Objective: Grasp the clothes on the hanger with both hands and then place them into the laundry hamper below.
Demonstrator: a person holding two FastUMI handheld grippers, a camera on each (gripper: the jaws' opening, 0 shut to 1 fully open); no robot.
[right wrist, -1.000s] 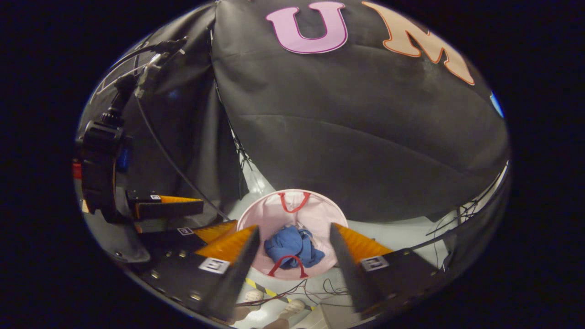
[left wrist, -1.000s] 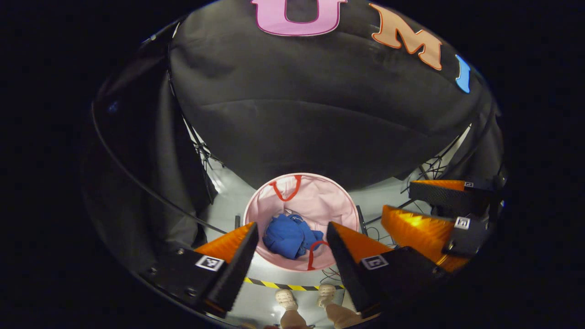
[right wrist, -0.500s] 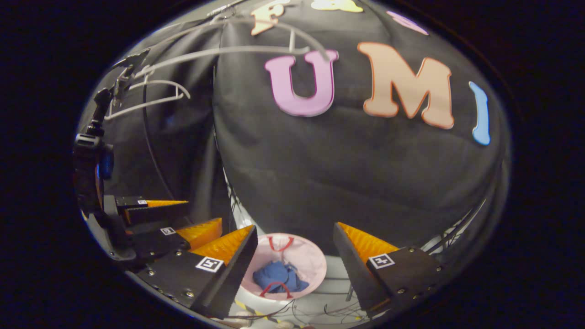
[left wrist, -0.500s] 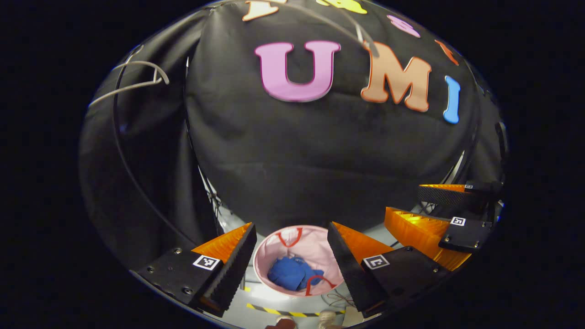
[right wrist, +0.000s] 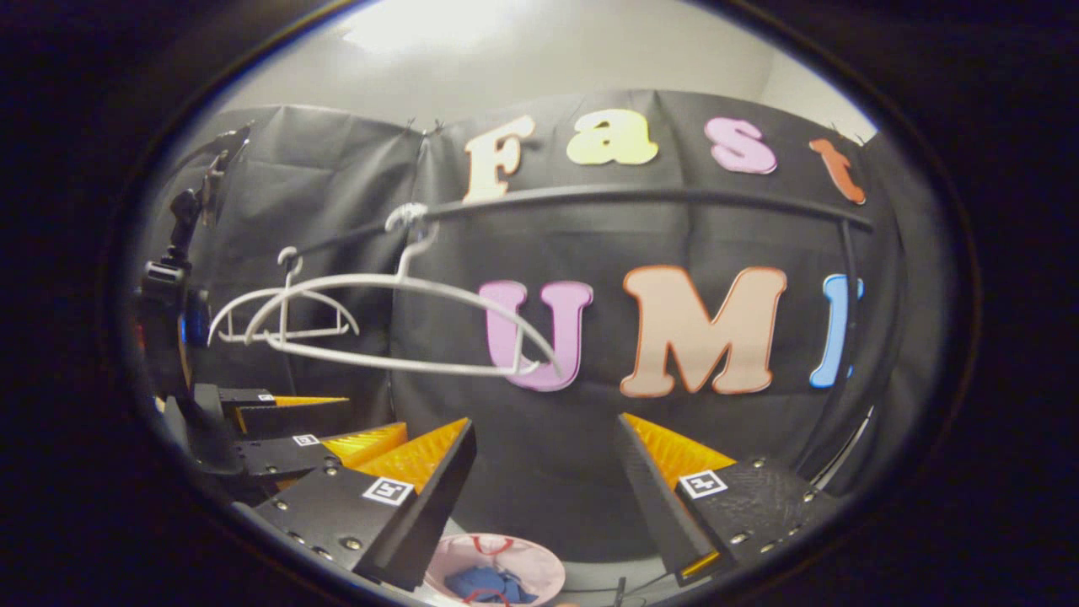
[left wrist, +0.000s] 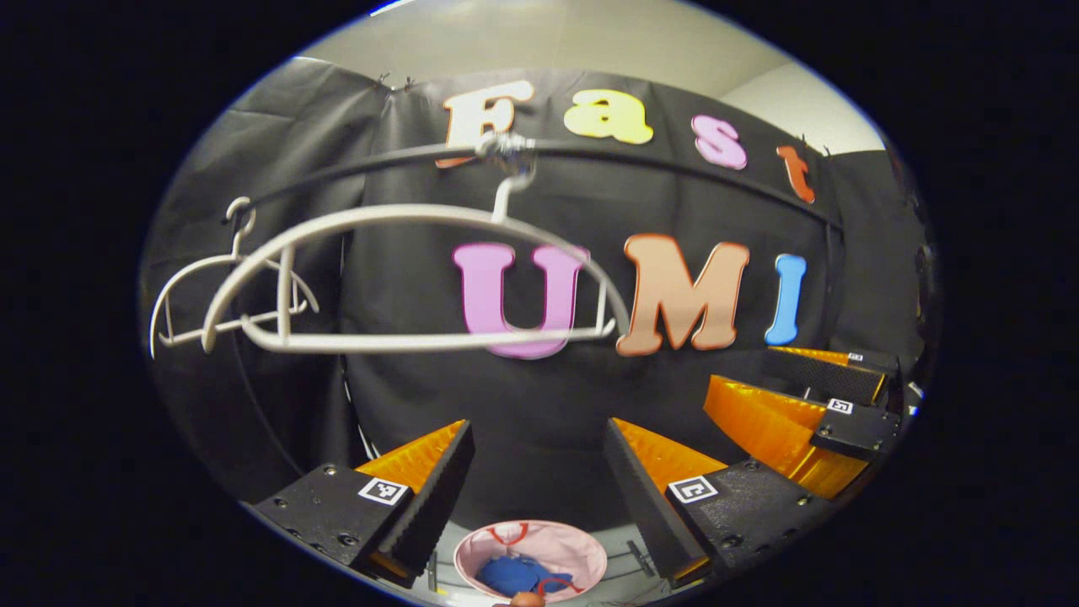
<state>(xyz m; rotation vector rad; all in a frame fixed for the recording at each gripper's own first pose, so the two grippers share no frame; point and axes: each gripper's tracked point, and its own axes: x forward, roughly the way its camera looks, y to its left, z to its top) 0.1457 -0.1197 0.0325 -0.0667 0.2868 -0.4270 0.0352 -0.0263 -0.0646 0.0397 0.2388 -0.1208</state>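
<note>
Below both spread, empty grippers, left gripper (left wrist: 535, 472) and right gripper (right wrist: 544, 472), blue clothes (left wrist: 512, 573) are seen in the pink hamper (left wrist: 582, 552), partly cut off. Bare hanger (left wrist: 405, 278) is noted.

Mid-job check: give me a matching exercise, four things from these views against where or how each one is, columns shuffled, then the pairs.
Things:
1. blue garment
2. near hanger
3. laundry hamper
4. left gripper

States:
A. open, holding nothing
B. bare, hanging on the black rail
C. pink, on the floor below
D. bunched inside the hamper

Pairs: 1-D, 2-B, 3-C, 4-A
</note>
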